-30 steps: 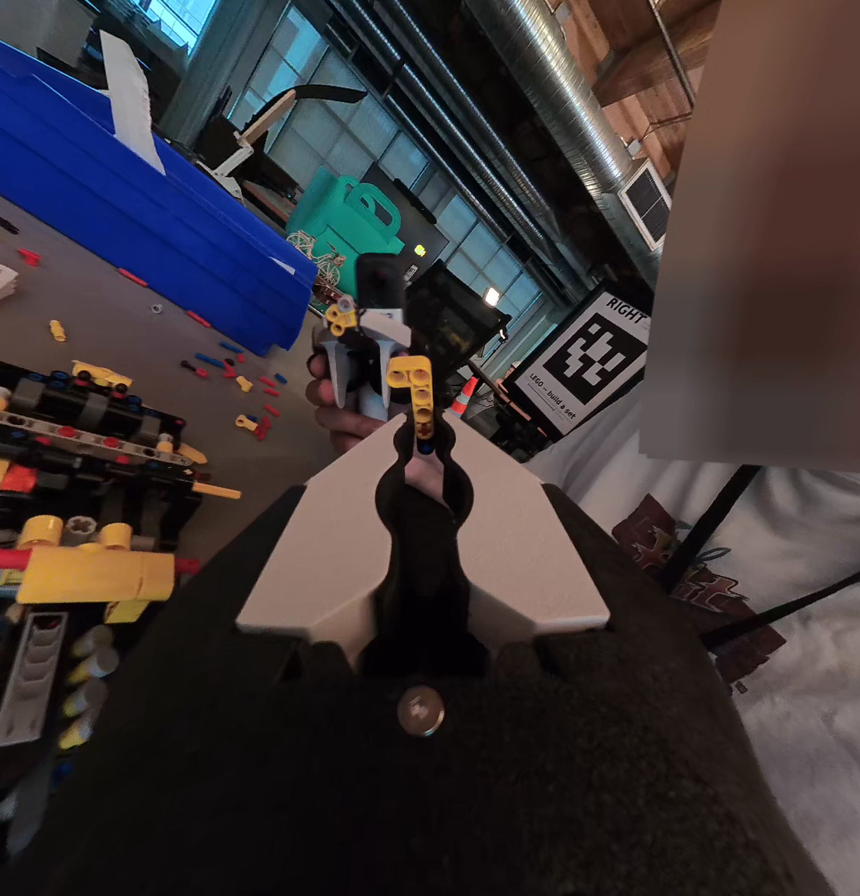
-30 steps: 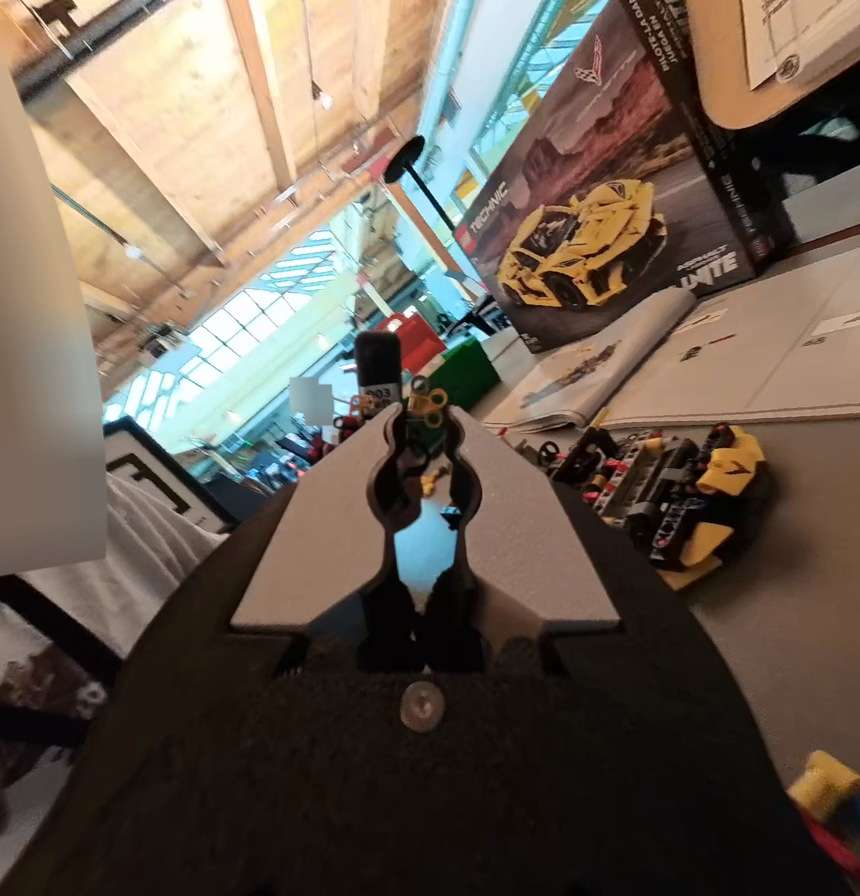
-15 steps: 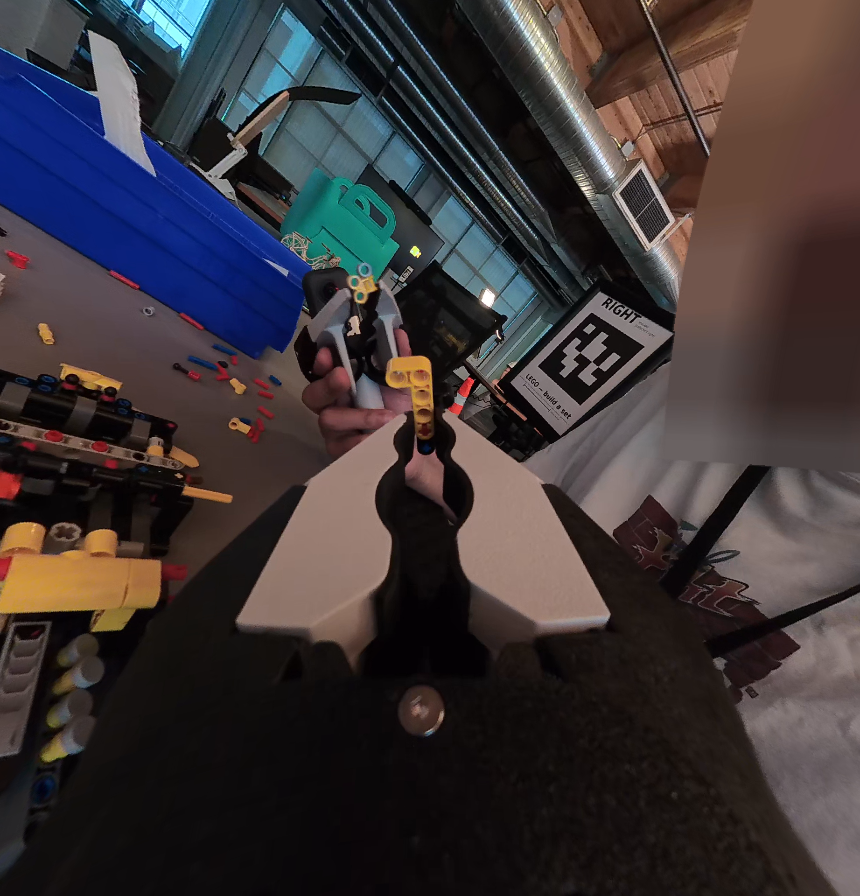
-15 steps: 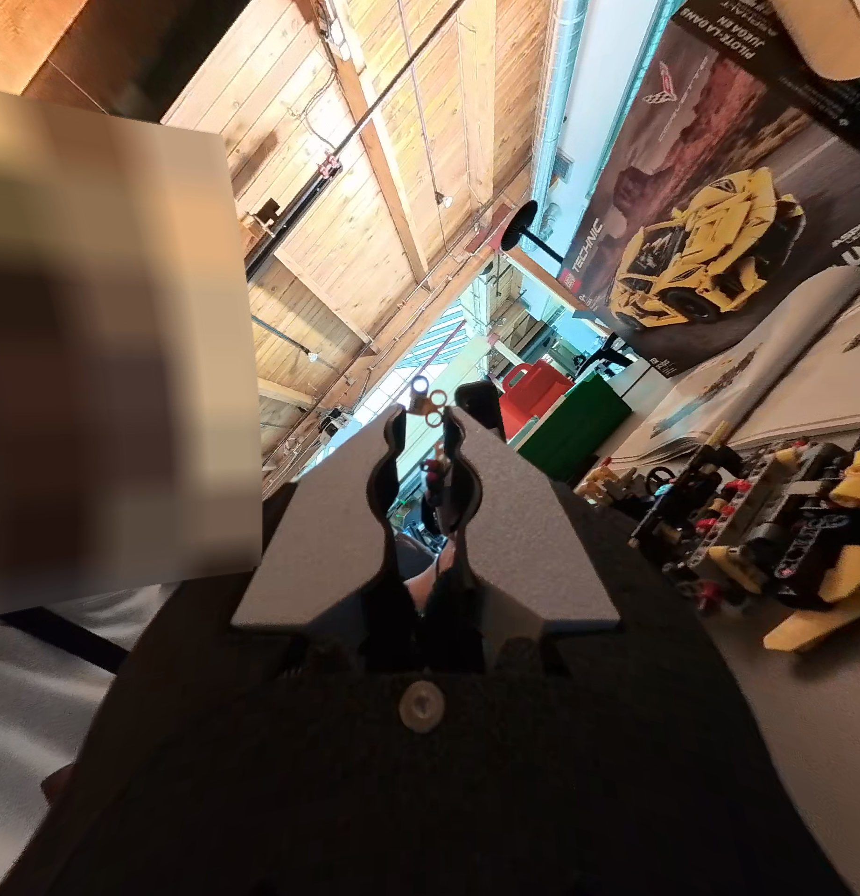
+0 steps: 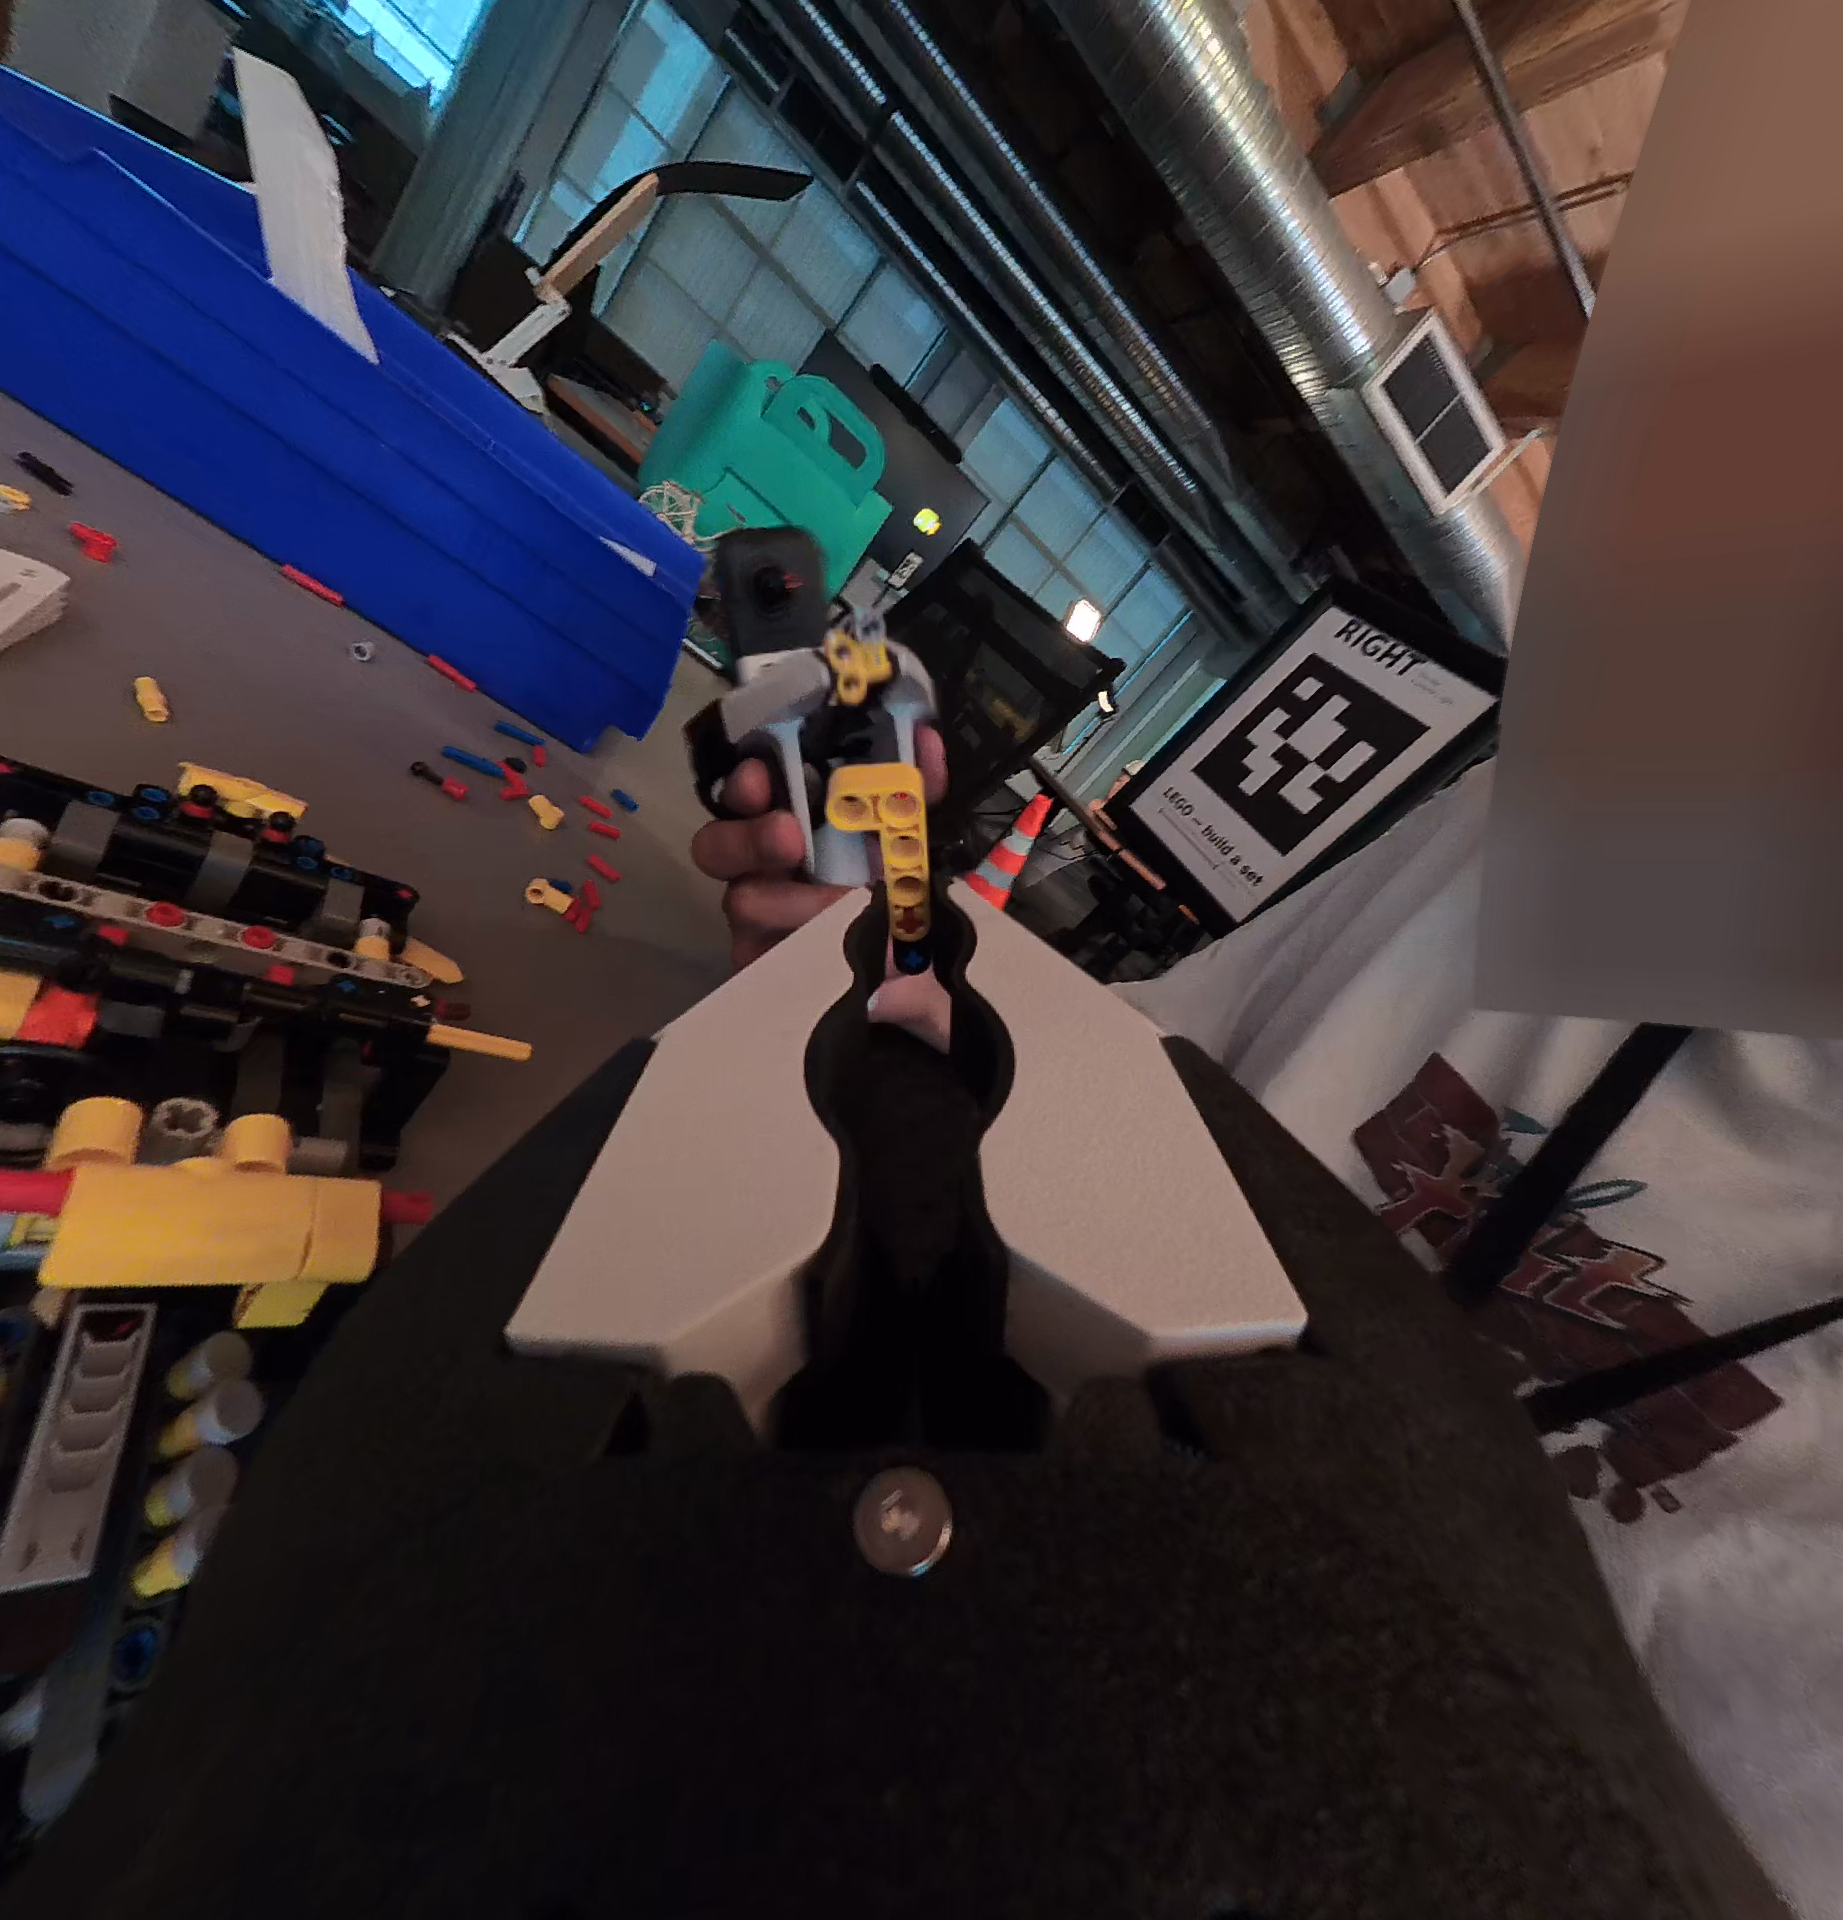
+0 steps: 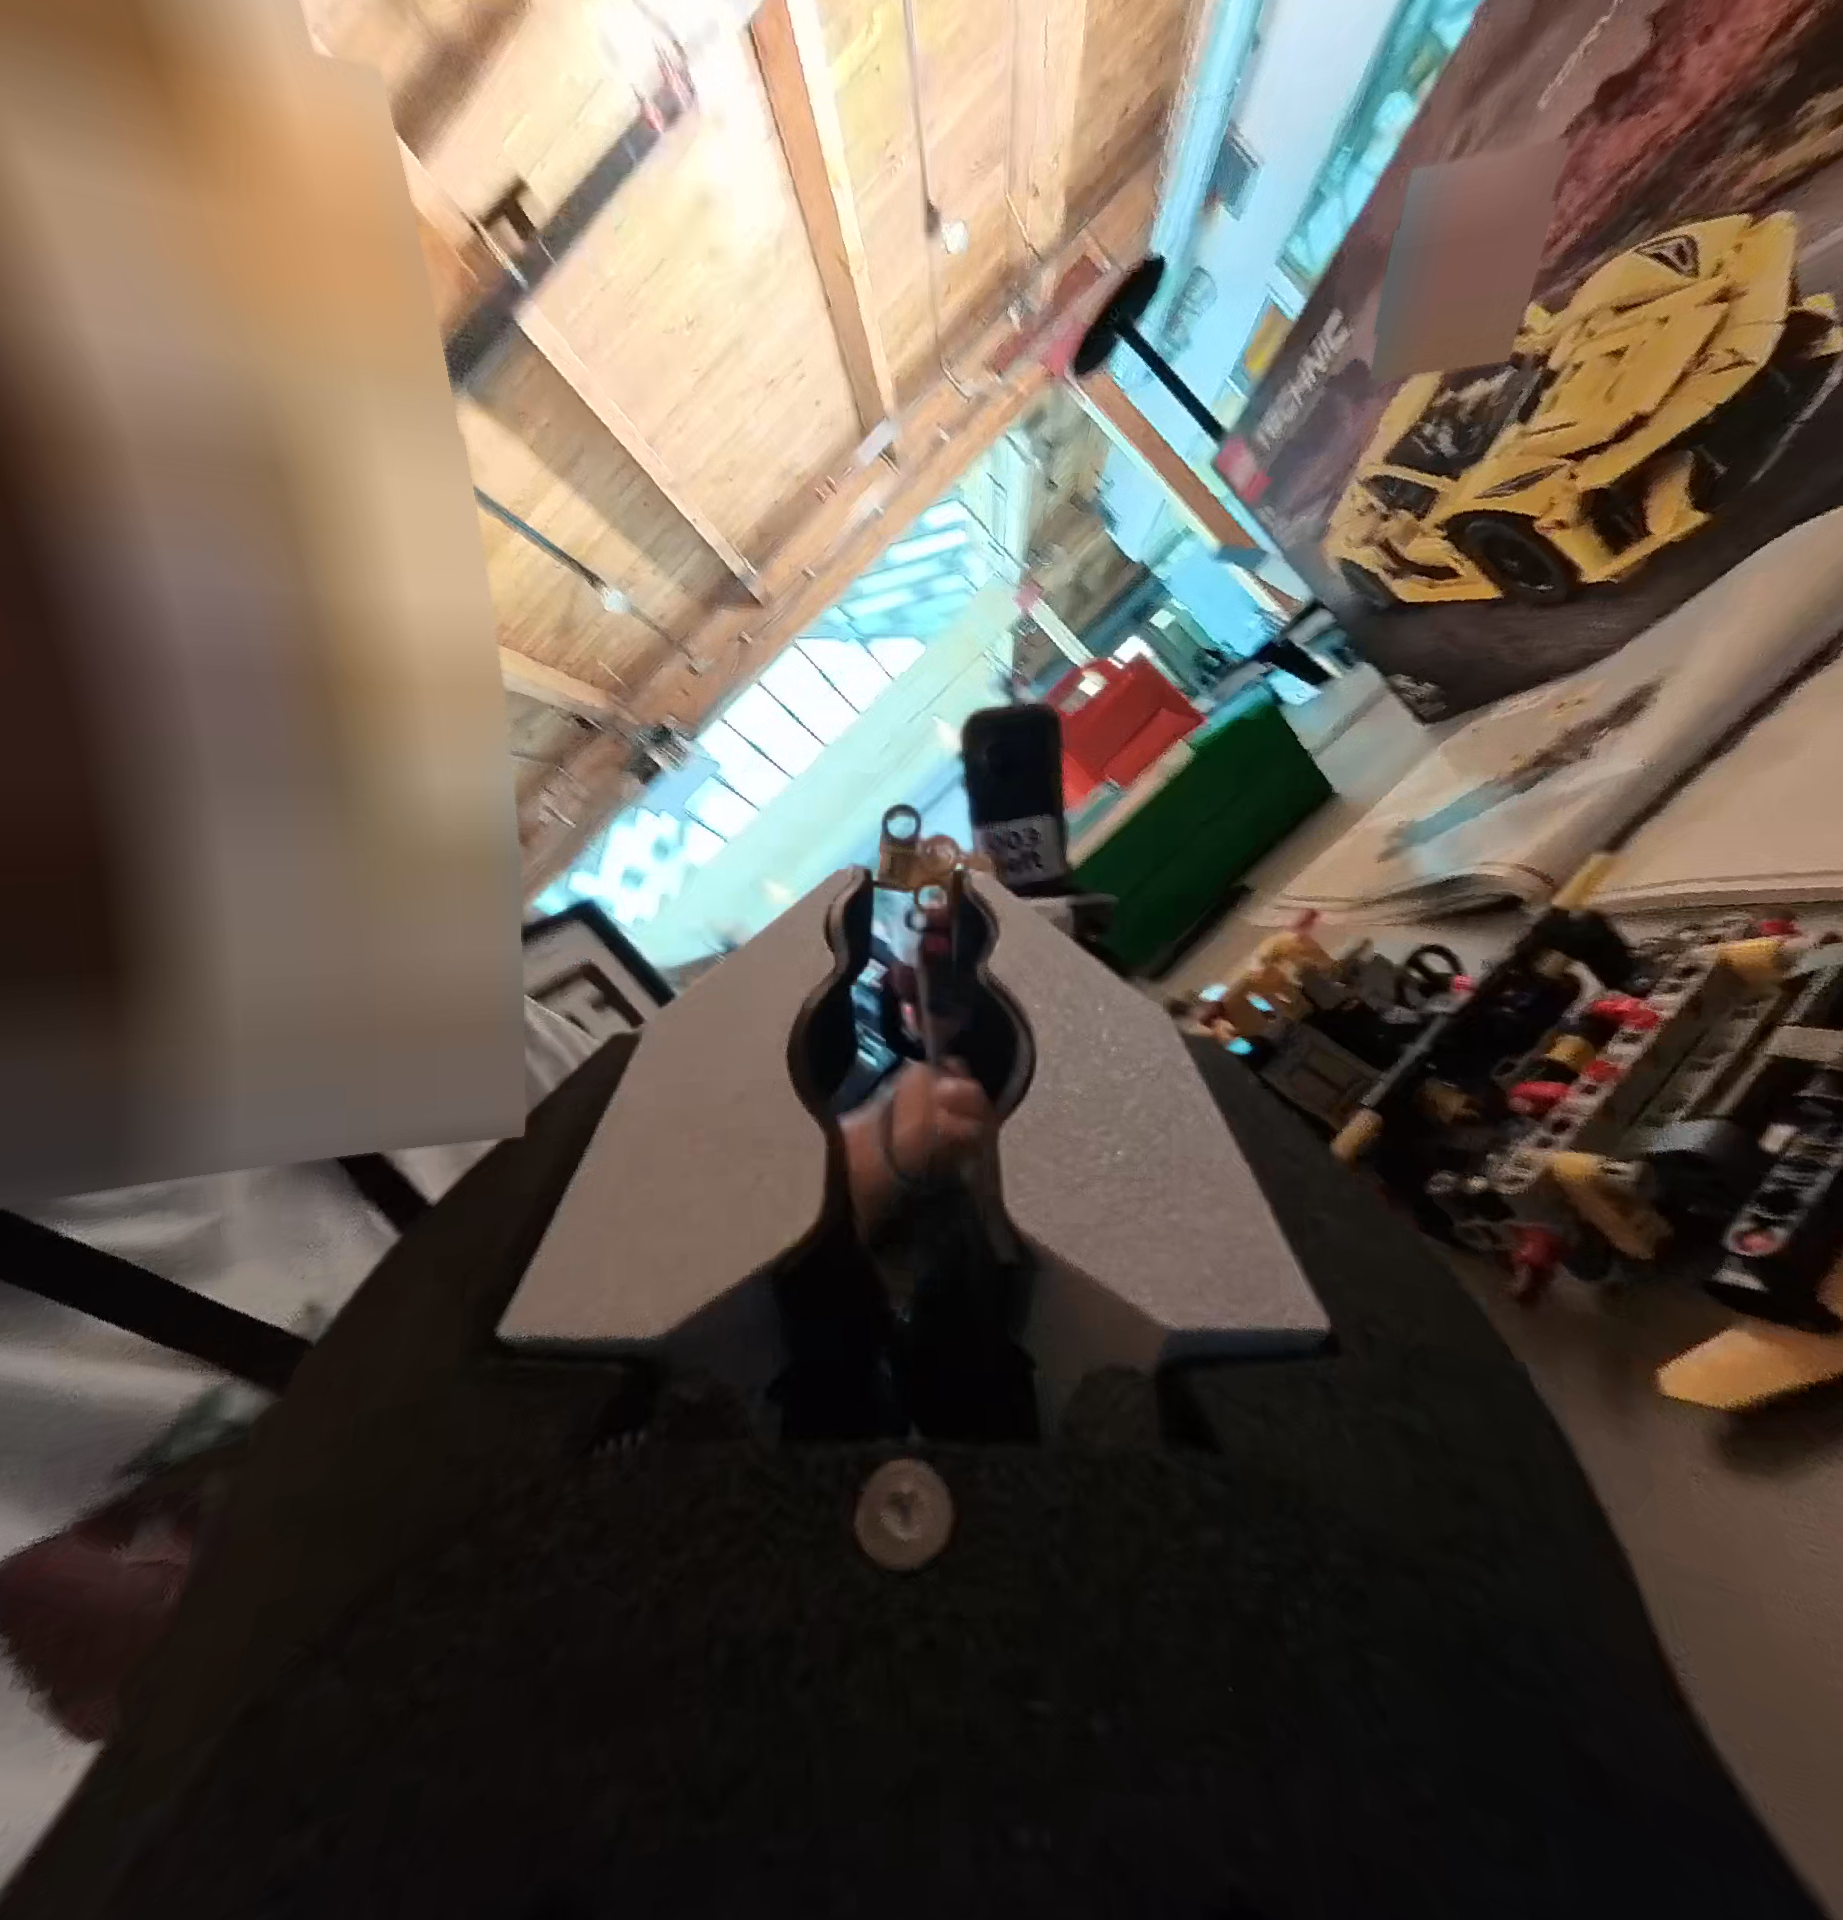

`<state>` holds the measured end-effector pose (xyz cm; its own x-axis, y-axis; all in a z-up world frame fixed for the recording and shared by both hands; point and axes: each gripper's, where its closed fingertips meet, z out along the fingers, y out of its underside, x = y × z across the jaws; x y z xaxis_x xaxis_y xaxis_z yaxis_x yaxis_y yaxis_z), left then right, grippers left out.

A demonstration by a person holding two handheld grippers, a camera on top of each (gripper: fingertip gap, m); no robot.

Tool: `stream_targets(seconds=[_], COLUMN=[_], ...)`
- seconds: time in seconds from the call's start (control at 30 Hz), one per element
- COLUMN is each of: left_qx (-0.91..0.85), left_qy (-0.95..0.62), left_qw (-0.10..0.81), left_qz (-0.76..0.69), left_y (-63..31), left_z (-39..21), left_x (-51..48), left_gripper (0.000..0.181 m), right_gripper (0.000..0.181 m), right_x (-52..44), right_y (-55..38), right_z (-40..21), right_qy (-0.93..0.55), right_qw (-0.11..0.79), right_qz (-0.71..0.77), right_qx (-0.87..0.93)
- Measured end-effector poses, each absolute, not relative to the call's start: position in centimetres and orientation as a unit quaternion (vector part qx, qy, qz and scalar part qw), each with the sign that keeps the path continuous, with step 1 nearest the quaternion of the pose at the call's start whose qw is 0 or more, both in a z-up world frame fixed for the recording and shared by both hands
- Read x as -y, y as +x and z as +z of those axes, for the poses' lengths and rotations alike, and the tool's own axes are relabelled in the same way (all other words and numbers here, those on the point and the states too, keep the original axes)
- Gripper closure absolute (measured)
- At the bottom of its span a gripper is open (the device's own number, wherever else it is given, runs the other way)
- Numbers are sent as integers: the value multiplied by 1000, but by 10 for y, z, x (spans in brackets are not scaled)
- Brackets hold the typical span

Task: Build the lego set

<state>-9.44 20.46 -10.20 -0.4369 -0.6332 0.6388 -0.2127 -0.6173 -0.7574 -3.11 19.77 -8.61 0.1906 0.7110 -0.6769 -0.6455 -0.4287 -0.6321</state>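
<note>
Grey table (image 5: 273, 665), yellow L-beam (image 5: 891, 842) pinched upright between left gripper (image 5: 909, 940) jaws

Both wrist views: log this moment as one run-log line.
left gripper: shut on yellow L-beam | right gripper: shut on small yellow connector | both raised, facing | car chassis: on table

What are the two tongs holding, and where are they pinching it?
Left tongs pinch the yellow L-shaped beam by its long arm's lower end. Right tongs pinch a small yellow connector piece by its bottom.
</note>
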Motion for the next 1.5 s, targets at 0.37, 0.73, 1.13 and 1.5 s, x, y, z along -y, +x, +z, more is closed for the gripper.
stream_targets(seconds=[0.37, 0.73, 1.13, 1.5], left_qx=[-421, -423, -435, -450], left_qy=[-512, -518, -529, -543], left_qw=[153, 156, 181, 230], left_qz=[-733, -727, -705, -671], left_y=[-89, -88, -87, -88], left_z=[-105, -107, -109, -112], left_x=[-200, -203, -206, -219], left_gripper=[174, 173, 174, 174], right_gripper=[168, 168, 167, 167], right_x=[-196, -194, -196, -164], right_y=[-72, -86, -79, -57], right_z=[-104, -117, -122, -192], right_qy=[-653, -674, -689, -862], right_qw=[595, 576, 568, 343], right_qz=[436, 411, 402, 310], right_qx=[172, 213, 200, 207])
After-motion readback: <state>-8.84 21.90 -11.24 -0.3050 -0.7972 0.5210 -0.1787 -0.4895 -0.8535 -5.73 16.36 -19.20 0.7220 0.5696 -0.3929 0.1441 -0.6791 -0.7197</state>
